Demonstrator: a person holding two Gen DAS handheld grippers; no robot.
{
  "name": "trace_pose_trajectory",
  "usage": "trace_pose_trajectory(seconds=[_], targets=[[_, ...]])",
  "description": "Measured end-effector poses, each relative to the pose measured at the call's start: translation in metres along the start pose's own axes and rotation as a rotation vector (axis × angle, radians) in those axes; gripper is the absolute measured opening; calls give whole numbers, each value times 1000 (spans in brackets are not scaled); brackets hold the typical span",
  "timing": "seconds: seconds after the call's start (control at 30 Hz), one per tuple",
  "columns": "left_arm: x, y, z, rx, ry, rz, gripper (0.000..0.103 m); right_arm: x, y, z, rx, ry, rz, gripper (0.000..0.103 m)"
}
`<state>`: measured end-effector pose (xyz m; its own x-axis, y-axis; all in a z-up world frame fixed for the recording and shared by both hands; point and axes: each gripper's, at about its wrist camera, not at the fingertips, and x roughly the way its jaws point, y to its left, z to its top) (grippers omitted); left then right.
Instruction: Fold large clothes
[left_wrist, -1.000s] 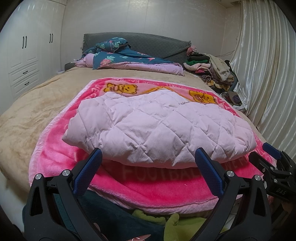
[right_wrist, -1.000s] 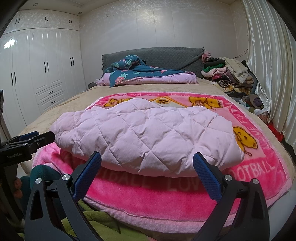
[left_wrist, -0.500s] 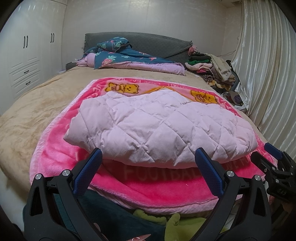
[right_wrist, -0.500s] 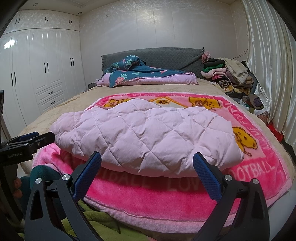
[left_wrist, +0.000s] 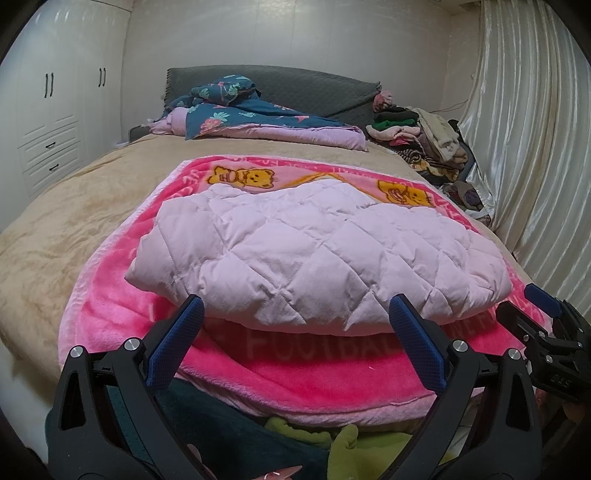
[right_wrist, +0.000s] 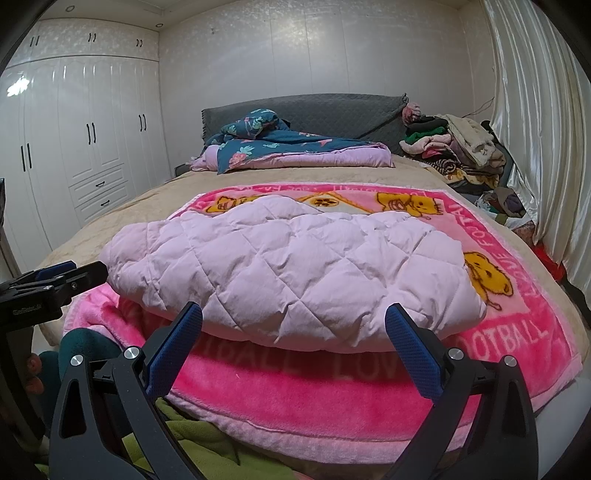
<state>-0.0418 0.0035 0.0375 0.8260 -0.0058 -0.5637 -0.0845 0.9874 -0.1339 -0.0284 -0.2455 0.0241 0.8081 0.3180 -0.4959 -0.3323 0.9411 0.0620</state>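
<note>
A pale pink quilted garment (left_wrist: 317, 254) lies folded in a thick bundle on a bright pink bear-print blanket (left_wrist: 295, 365) on the bed; it also shows in the right wrist view (right_wrist: 295, 269). My left gripper (left_wrist: 295, 332) is open and empty, just in front of the bundle's near edge. My right gripper (right_wrist: 293, 332) is open and empty too, close to the same edge. Each gripper shows in the other's view, the right one (left_wrist: 535, 325) at the right edge, the left one (right_wrist: 66, 275) at the left edge.
A beige bedspread (left_wrist: 74, 221) covers the bed. A teal floral quilt (right_wrist: 288, 147) lies at the grey headboard. A pile of clothes (right_wrist: 454, 151) sits at the far right by the curtain (right_wrist: 535, 147). White wardrobes (right_wrist: 74, 166) stand left. Green and dark fabric (left_wrist: 332, 439) lies below the grippers.
The left wrist view has shifted slightly; the bundle sits a little lower and nearer in it. The garment and the right gripper have not visibly moved.
</note>
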Motion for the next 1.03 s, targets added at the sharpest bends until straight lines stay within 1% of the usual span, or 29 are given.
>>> trace_pose_trajectory(seconds=[0.23, 0.4, 0.47, 0.57, 0.67, 0.73, 0.77, 0.8, 0.83, 0.87, 0.93, 0.97, 1.0, 1.03], targets=[[2, 2, -3, -5, 7, -27, 94, 1, 0, 0, -10, -4, -24, 99], [7, 7, -3, -38, 26, -59, 94, 1, -3, 3, -6, -11, -57, 99], [10, 9, -4, -47, 35, -51, 94, 1, -8, 4, 11, -20, -77, 99], [15, 12, -6, -50, 51, -21, 94, -2, -27, 7, 78, -46, -133, 99], [23, 23, -5, -68, 69, 7, 94, -5, -55, 8, 156, -61, -216, 99], [27, 35, -1, -95, 76, 13, 94, -8, -84, 5, 220, -69, -284, 99], [30, 42, 1, -113, 73, 19, 94, -10, -110, 2, 281, -60, -347, 99], [35, 55, 5, -141, 69, 46, 94, -12, -131, -2, 332, -51, -391, 99], [41, 71, 11, -168, 69, 72, 94, -17, -165, -10, 402, -44, -459, 99], [51, 95, 19, -203, 71, 115, 94, -20, -188, -17, 441, -40, -517, 99], [65, 135, 33, -268, 74, 182, 94, -28, -250, -39, 528, -8, -688, 99], [76, 169, 43, -311, 65, 221, 94, -35, -288, -55, 571, 10, -793, 99], [83, 190, 50, -337, 60, 256, 94, -42, -325, -72, 599, 44, -909, 99], [94, 219, 59, -362, 59, 314, 94, -47, -348, -85, 621, 81, -983, 99]])
